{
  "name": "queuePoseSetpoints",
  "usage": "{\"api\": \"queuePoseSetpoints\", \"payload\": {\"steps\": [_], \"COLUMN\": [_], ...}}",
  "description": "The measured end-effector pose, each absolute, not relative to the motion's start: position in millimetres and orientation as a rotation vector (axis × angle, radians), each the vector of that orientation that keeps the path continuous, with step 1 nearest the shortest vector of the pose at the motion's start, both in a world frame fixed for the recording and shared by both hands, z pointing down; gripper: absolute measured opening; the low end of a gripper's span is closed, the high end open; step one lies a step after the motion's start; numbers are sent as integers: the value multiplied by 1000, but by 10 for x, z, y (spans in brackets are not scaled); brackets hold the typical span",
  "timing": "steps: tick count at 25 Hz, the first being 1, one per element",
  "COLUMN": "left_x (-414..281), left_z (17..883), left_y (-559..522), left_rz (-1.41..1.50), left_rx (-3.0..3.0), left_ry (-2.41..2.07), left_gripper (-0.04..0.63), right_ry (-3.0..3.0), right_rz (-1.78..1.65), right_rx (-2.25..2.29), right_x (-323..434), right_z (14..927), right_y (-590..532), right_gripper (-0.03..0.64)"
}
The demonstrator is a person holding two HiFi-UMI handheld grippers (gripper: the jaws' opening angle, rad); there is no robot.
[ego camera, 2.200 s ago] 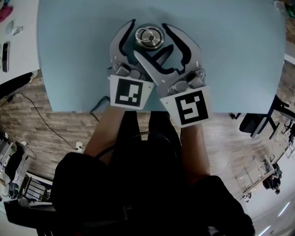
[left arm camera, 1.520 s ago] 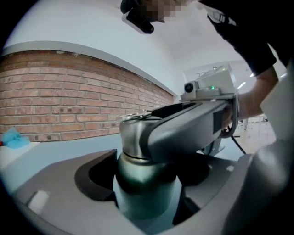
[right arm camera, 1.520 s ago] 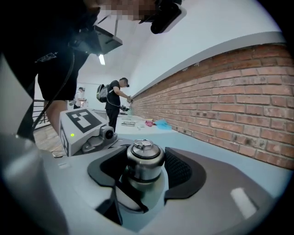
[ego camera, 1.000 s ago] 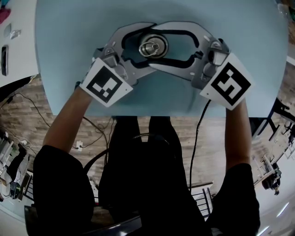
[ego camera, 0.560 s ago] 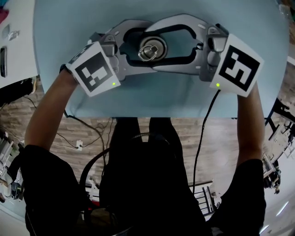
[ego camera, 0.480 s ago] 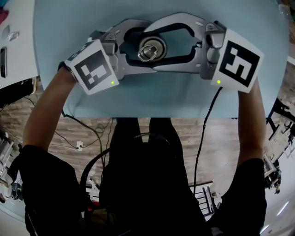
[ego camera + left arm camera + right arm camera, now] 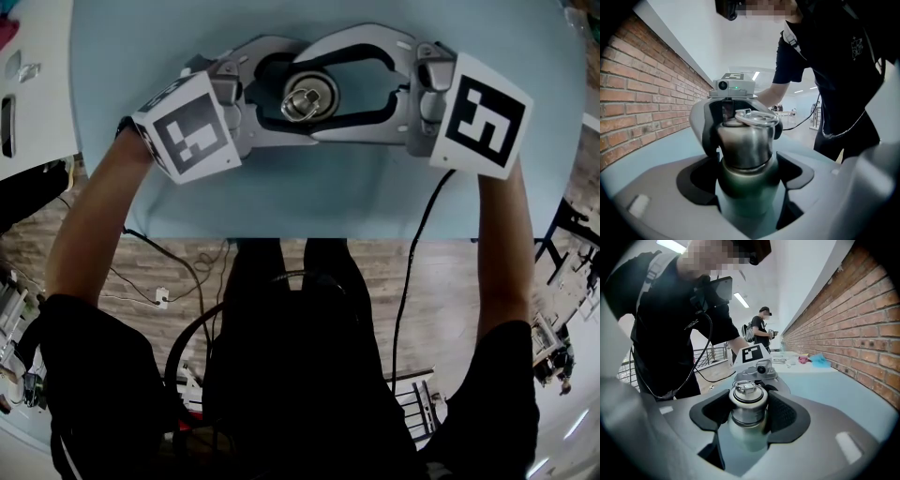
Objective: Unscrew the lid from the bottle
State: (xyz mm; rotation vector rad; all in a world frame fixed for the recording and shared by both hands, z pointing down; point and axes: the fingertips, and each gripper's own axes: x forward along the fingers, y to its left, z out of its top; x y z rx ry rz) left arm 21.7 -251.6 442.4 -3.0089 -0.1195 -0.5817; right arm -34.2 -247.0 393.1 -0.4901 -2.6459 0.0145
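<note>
One bottle (image 7: 747, 197) stands on the blue worktop (image 7: 309, 202), its single lid (image 7: 307, 101) on. The left tongs (image 7: 292, 94) clench its body and the right tongs (image 7: 319, 92) clench the lid. Both have swung outward since a second ago.

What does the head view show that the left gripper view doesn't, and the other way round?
Only the head view: the wooden floor and the near edge of the table. Only the left gripper view: the brick wall and the bottle's side. Both: the bottle standing on the blue table, with the lid on, the left gripper closed on its body and the right gripper closed on the lid.
</note>
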Motion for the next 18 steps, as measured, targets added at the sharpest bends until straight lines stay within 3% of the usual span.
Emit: {"api": "queuePoseSetpoints", "payload": {"steps": [15, 18], "left_x": [155, 124], "left_z": [4498, 4536], "left_y": [-2563, -2577], "left_rz": [-575, -581], "left_rx": [-3002, -3043], "left_ry": [-82, -12], "left_gripper": [374, 443], "right_ry": [-2825, -2854], "right_rz": [40, 77], "right_rx": [-404, -339], "right_x": [-440, -437], "right_z": [3750, 3728], "right_y": [-2587, -2590], "right_gripper": [261, 261]}}
